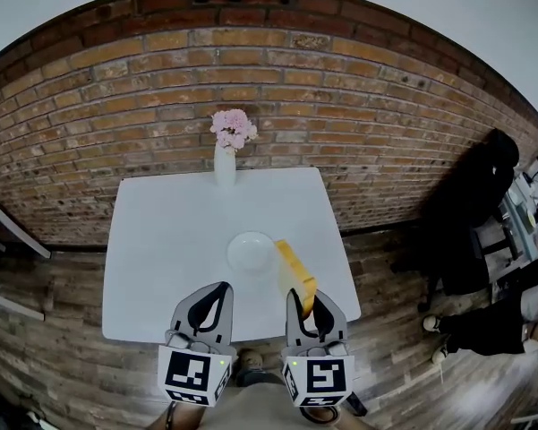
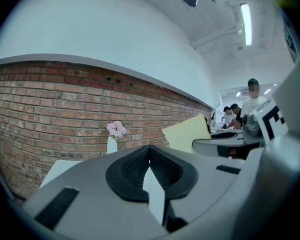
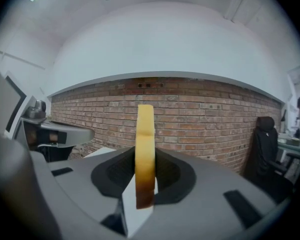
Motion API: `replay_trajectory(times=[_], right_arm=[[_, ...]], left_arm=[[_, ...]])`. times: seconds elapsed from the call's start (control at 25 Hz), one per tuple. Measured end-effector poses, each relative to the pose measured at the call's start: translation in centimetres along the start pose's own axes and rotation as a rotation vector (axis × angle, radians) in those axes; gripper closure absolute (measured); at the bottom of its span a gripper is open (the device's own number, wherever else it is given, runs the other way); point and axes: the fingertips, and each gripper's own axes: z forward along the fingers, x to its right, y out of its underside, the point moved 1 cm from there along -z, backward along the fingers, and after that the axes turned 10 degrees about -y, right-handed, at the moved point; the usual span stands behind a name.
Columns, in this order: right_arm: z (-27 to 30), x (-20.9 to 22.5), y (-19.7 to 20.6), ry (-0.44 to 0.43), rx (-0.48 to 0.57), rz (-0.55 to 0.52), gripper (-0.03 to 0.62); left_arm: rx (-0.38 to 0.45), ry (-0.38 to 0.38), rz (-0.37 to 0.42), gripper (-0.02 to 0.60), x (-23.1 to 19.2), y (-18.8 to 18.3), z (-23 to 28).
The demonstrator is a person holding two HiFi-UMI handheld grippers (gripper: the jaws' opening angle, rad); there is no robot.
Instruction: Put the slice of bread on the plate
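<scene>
— Bread (image 1: 295, 271) stands on edge, clamped in the right claw (image 1: 309, 307), just right of the plate (image 1: 251, 253).
— Released upright, it could topple off the plate. Left claw (image 1: 217, 292) is closed, empty.

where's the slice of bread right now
In the head view, the slice of bread stands on edge between the fingers of the right gripper, over the near right part of the table, just right of the white plate.
</scene>
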Motion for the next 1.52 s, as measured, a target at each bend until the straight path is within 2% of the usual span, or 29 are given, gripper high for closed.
replay_trajectory(times=[0.28, 0.44, 0.68, 1.08, 1.52], right_arm=[[2.0, 0.5, 0.1, -0.015, -0.025, -0.006, 0.5], [2.5, 0.5, 0.1, -0.016, -0.049, -0.006, 0.5], [4.5, 0.9, 0.8, -0.025, -0.072, 0.004, 0.5], [7.6, 0.7, 2.5, -0.029, -0.119, 0.013, 0.502], [10.9, 0.8, 3.9, -0.04, -0.154, 0.013, 0.502]], left_arm=[[-0.019, -0.007, -0.031, 0.572, -0.9, 0.4, 1.9], [-0.035, 0.021, -0.029, 0.572, -0.9, 0.3, 3.4], [-0.043, 0.052, 0.01, 0.572, -0.8, 0.2, 5.0], [-0.096, 0.078, 0.049, 0.572, -1.7, 2.0, 7.0], [-0.146, 0.101, 0.04, 0.572, -2.4, 3.8, 9.5]])
